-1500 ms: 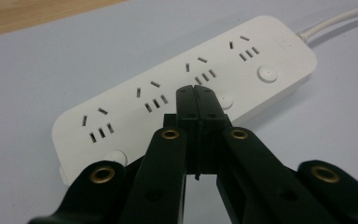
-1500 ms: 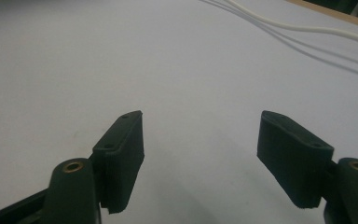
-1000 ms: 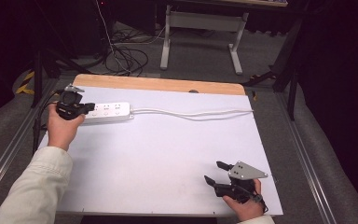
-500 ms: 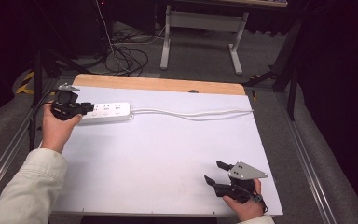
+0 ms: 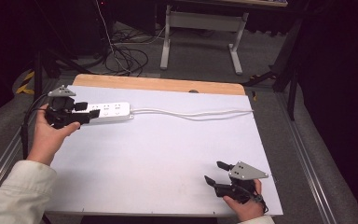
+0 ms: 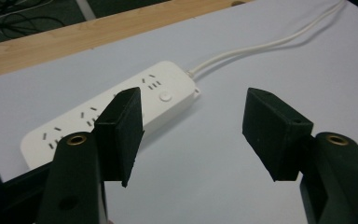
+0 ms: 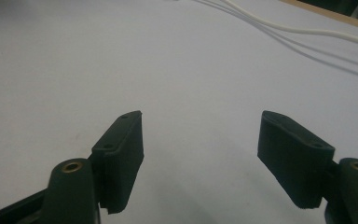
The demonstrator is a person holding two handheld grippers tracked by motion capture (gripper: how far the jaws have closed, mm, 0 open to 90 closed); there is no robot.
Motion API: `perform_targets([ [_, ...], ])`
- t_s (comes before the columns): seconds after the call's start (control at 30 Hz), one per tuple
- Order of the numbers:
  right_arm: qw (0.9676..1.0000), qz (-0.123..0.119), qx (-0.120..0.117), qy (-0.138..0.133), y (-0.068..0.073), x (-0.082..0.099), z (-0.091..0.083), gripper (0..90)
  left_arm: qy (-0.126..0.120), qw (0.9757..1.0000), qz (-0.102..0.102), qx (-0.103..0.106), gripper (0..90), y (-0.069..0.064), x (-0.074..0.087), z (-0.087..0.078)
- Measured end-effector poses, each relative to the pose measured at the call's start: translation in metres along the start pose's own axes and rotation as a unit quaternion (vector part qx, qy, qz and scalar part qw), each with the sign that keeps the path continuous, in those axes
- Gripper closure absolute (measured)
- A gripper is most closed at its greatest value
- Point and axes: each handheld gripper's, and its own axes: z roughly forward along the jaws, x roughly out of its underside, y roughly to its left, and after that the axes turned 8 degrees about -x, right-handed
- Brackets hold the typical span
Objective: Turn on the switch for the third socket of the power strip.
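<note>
1. High view: I see L gripper [image 5: 86,113] at the table's [image 5: 168,154] far-left, by the white power strip's [image 5: 114,111] near end.
2. L jaws have just been opening, now spread, nothing between them; strip lies just beyond.
3. R gripper [image 5: 216,172] rests near-right, jaws spread, empty.

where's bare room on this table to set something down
Bare: the wide white middle of the table, between the power strip with its cord at the far edge and the right gripper near the front. Crowded: the far-left corner, around the left gripper.
</note>
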Motion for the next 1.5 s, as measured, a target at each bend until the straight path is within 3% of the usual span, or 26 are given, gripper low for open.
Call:
perform_targets([
  [0.13, 1.0000, -0.001, 0.002, 0.001, 0.000, 0.000, 0.000, 31.8, -0.005, 0.9997, 0.017, 0.016, 30.4, -0.010, 0.006, -0.009],
  [0.27, 1.0000, -0.002, 0.002, 0.002, 0.001, 0.000, 0.000, 31.8, -0.022, 0.9988, 0.020, 0.039, 27.0, -0.020, 0.012, -0.021],
  [0.43, 1.0000, -0.002, 0.000, 0.000, 0.001, -0.001, 0.000, 31.7, -0.021, 0.9980, 0.044, 0.040, 24.2, -0.031, 0.024, -0.028],
  [0.6, 1.0000, -0.004, 0.001, 0.003, 0.001, -0.001, 0.000, 31.5, -0.044, 0.9961, 0.047, 0.060, 21.5, -0.038, 0.039, -0.032],
  [0.73, 1.0000, -0.004, 0.001, 0.003, 0.001, -0.001, 0.001, 31.6, -0.057, 0.9955, 0.053, 0.053, 21.5, -0.044, 0.052, -0.034],
  [0.8, 1.0000, -0.004, 0.001, 0.003, 0.001, -0.001, 0.001, 31.5, -0.065, 0.9947, 0.050, 0.061, 21.4, -0.047, 0.059, -0.035],
  [0.93, 1.0000, -0.004, 0.000, 0.003, 0.002, -0.001, 0.001, 31.5, -0.080, 0.9921, 0.069, 0.066, 21.1, -0.054, 0.071, -0.037],
  [1.1, 1.0000, -0.006, -0.002, 0.002, 0.002, -0.001, 0.001, 31.6, -0.089, 0.9901, 0.062, 0.088, 19.8, -0.057, 0.088, -0.037],
  [1.17, 1.0000, -0.007, -0.002, 0.003, 0.002, -0.001, 0.001, 31.5, -0.090, 0.9900, 0.063, 0.088, 20.0, -0.056, 0.096, -0.034],
  [1.33, 1.0000, -0.007, -0.003, 0.002, 0.002, -0.001, 0.001, 31.4, -0.090, 0.9895, 0.039, 0.106, 19.3, -0.055, 0.117, -0.029],
  [1.43, 1.0000, -0.008, -0.005, 0.002, 0.002, -0.001, 0.001, 31.5, -0.092, 0.9874, 0.002, 0.129, 19.4, -0.051, 0.127, -0.026],
  [1.5, 1.0000, -0.008, -0.005, 0.001, 0.002, -0.001, 0.001, 31.5, -0.096, 0.9865, -0.011, 0.132, 19.3, -0.050, 0.134, -0.023],
])
